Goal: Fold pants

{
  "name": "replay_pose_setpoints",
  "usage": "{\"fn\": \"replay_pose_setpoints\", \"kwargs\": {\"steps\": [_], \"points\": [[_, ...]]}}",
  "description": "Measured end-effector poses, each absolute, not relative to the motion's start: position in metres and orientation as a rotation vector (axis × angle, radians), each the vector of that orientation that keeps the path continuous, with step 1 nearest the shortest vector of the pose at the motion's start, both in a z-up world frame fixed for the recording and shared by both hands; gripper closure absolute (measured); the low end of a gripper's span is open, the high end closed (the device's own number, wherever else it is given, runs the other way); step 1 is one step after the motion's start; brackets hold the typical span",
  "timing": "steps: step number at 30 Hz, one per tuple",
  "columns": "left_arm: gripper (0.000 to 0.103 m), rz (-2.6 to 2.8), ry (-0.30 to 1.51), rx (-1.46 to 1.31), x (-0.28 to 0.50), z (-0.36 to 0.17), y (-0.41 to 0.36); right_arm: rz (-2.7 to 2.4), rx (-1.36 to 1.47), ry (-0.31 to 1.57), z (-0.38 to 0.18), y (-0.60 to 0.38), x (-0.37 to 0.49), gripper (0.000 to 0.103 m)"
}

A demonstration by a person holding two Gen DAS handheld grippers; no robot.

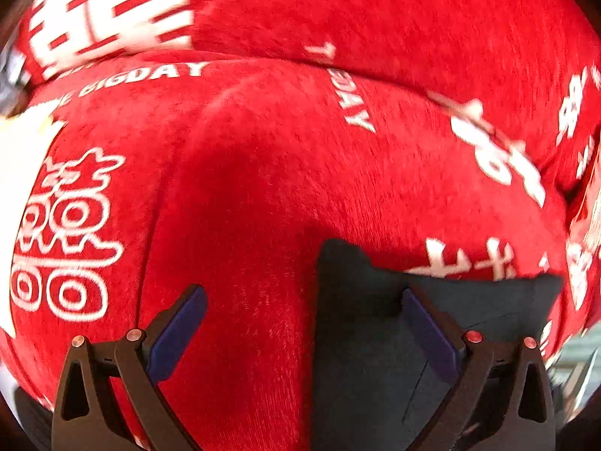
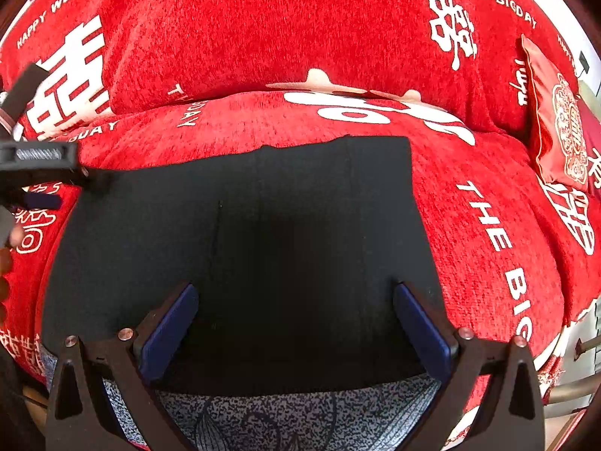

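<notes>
Dark pants [image 2: 263, 248] lie flat and folded on a red sofa seat, filling the middle of the right wrist view. My right gripper [image 2: 296, 297] hangs open just above their near part, nothing between its blue pads [image 2: 169, 330]. In the left wrist view only a dark corner of the pants [image 1: 375, 330] shows at lower right. My left gripper [image 1: 304, 300] is open, its right finger [image 1: 428, 330] over that corner, its left finger over red cover. The left gripper [image 2: 41, 173] also appears at the left edge of the right wrist view, by the pants' far left corner.
The sofa cover [image 2: 263, 37] is red plush with white lettering and symbols. A red embroidered cushion [image 2: 559, 127] leans at the right end. A grey patterned fabric [image 2: 285, 417] lies under the pants' near edge. A metal frame [image 2: 574, 391] shows at far right.
</notes>
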State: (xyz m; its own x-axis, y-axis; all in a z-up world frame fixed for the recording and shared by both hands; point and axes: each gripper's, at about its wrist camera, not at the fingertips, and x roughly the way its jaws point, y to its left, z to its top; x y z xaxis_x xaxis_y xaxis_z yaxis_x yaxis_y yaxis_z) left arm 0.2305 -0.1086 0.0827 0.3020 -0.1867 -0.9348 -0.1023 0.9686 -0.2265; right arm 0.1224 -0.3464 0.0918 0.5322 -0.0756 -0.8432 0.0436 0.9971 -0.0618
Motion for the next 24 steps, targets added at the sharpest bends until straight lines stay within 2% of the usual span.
{"fn": "replay_pose_setpoints", "kwargs": {"steps": [9, 13, 16, 21, 24], "points": [[0.000, -0.006, 1.305, -0.304, 0.236, 0.065, -0.097, -0.002, -0.159, 0.986, 0.107, -0.331, 0.164, 0.000], [0.000, 0.010, 1.292, -0.251, 0.236, 0.063, -0.105, 0.037, -0.094, 1.093, 0.088, -0.344, 0.207, 0.000], [0.000, 0.002, 1.271, -0.167, 0.236, 0.070, -0.112, 0.043, -0.037, 1.095, 0.086, -0.359, 0.219, 0.000], [0.000, -0.030, 1.237, -0.236, 0.223, 0.088, -0.107, -0.007, 0.007, 1.064, 0.101, -0.375, 0.202, 0.000], [0.000, -0.097, 1.240, -0.249, 0.194, 0.088, -0.121, 0.001, -0.066, 1.039, 0.102, -0.368, 0.169, 0.000]]}}
